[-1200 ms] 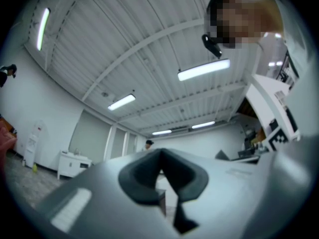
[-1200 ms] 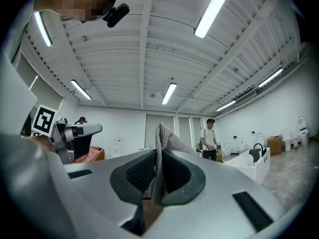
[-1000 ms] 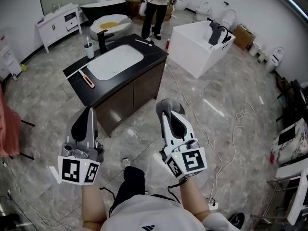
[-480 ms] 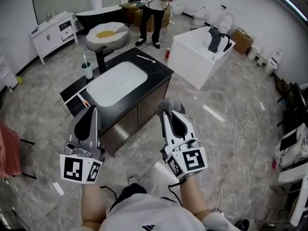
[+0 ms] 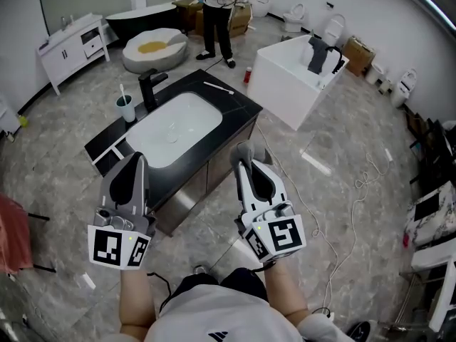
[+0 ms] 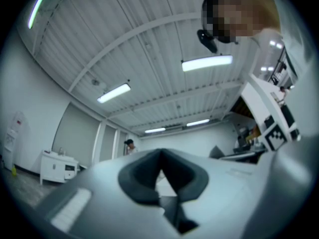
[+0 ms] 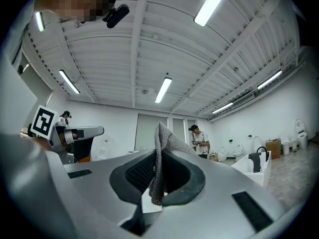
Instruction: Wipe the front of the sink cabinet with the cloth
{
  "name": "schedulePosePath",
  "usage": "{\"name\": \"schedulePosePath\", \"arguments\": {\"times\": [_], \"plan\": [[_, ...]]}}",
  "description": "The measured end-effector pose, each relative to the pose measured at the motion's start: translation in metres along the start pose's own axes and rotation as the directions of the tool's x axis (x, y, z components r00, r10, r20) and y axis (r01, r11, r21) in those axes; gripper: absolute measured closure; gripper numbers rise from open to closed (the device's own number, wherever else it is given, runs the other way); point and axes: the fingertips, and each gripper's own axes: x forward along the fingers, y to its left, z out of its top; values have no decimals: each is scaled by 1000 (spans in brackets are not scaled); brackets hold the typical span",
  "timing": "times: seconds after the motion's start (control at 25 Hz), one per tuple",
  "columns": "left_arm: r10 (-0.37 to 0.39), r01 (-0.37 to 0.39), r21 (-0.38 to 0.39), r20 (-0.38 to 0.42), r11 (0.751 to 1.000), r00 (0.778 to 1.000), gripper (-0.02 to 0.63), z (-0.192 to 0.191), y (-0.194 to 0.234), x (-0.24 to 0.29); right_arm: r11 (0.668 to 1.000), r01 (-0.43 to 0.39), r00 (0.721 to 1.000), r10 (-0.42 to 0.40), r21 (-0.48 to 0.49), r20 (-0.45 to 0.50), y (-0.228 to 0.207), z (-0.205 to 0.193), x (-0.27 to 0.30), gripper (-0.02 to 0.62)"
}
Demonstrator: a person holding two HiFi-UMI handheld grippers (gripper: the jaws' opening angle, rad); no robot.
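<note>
Right gripper (image 5: 247,155) pinches a grey mesh cloth (image 7: 160,158) by one fold, up in the air near the dark sink cabinet (image 5: 208,173), while the left gripper (image 5: 135,164) is pressed together, empty; the cloth looks soft, light and limp, likely best gripped bunched.

Head view: I look steeply down, sink cabinet (image 5: 214,159) upper centre. Both gripper views: low, facing ceiling (image 7: 149,49); shared, the standing person (image 7: 197,137).

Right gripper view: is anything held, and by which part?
Yes: the right gripper is shut on the grey cloth, pinching a bunched fold; its tip pokes past the jaws.
</note>
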Motion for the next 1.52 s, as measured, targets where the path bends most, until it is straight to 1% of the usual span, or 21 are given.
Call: {"name": "schedulePosePath", "arguments": {"times": [0.12,0.28,0.48,0.64,1.04,1.36,1.52], "plan": [[-1,1,-7,-6,1000,1000,600,-6,3,6,1000,3,1000,-3,9,-10,-4,-6,8,568],[24,-24,-8,-11,1000,1000,600,-11,9,11,999,-23,999,23,23,-28,-7,-15,20,568],[76,-76,-8,-23,997,997,600,-21,9,18,996,-86,995,88,35,-55,-13,-27,35,568],[133,-133,-5,-33,991,991,600,-29,4,26,988,-148,985,151,50,-81,-25,-38,46,568],[249,-249,20,-60,968,967,600,-49,-31,47,954,-281,945,294,106,-140,-64,-70,61,568],[343,-342,21,-93,939,935,600,-83,-52,46,919,-368,897,391,139,-205,-79,-111,60,568],[369,-370,18,-120,929,922,600,-104,-61,46,905,-401,879,424,140,-221,-83,-129,60,568]]}}
